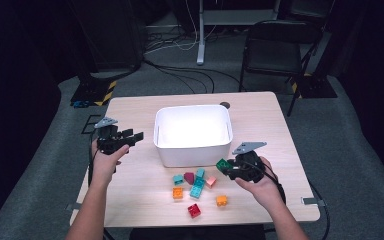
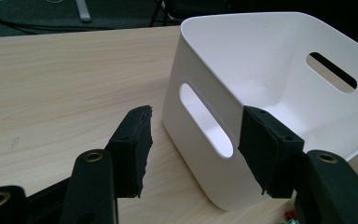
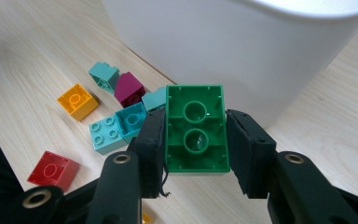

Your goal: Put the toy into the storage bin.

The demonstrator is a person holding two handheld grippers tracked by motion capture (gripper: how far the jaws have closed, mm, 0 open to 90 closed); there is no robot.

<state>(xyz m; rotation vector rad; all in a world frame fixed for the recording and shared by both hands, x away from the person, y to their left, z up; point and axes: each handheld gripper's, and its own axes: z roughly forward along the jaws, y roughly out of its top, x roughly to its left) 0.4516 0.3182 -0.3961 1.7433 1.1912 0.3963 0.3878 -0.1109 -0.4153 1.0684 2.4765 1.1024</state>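
Gripped between our right gripper (image 3: 195,154) jaws, the green brick (image 3: 196,128) hangs just before the white bin (image 1: 192,134). Our left gripper (image 2: 193,149) is open, empty. We could clip the bin's wall by crossing low.

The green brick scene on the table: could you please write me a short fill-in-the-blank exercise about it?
1. The right claw grips a brick whose colour is ____.
2. The left claw holds nothing; its jaws stand ____.
3. The big white bin has an inside that is ____.
4. The single red brick lies on the ____.

Missing words: green; open; empty; table
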